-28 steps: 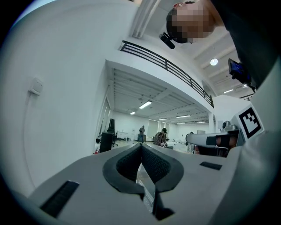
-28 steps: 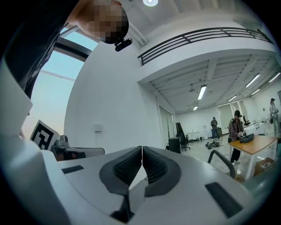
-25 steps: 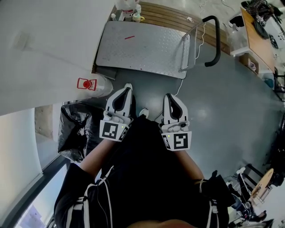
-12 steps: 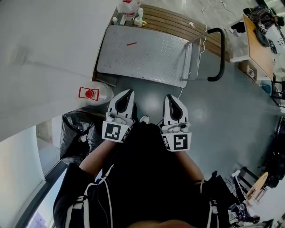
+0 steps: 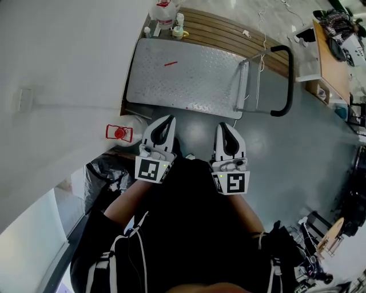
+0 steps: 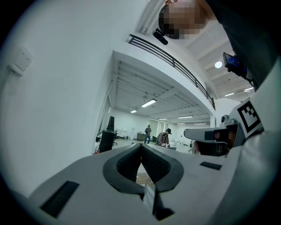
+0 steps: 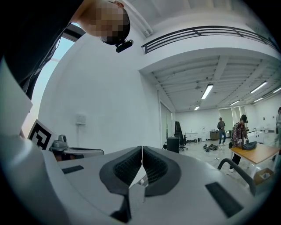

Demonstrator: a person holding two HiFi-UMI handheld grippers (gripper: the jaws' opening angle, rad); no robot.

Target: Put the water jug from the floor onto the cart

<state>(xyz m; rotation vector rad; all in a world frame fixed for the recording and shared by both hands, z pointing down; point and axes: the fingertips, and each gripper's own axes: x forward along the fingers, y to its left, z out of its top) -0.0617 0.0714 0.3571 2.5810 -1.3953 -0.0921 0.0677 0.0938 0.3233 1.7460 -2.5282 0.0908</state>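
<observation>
The water jug (image 5: 123, 133), clear with a red cap, stands on the floor by the white wall, just left of my left gripper (image 5: 166, 119). The cart's metal platform (image 5: 183, 74) lies ahead of both grippers, its black handle (image 5: 286, 80) at the right end. My left gripper (image 6: 141, 147) is shut and holds nothing. My right gripper (image 5: 225, 126) hangs beside it over the grey floor. In its own view the right gripper (image 7: 142, 149) is shut and empty too, pointing level into the hall.
A black bag (image 5: 106, 171) sits against the wall behind the jug. A second jug (image 5: 163, 11) and small bottles stand beyond the cart beside wooden slats (image 5: 229, 31). A wooden table (image 5: 326, 51) stands far right. People stand in the distant hall (image 7: 240, 129).
The view has moved forward: cart and floor jug have slid lower and closer in the head view. Both grippers stay shut, side by side in front of the body.
</observation>
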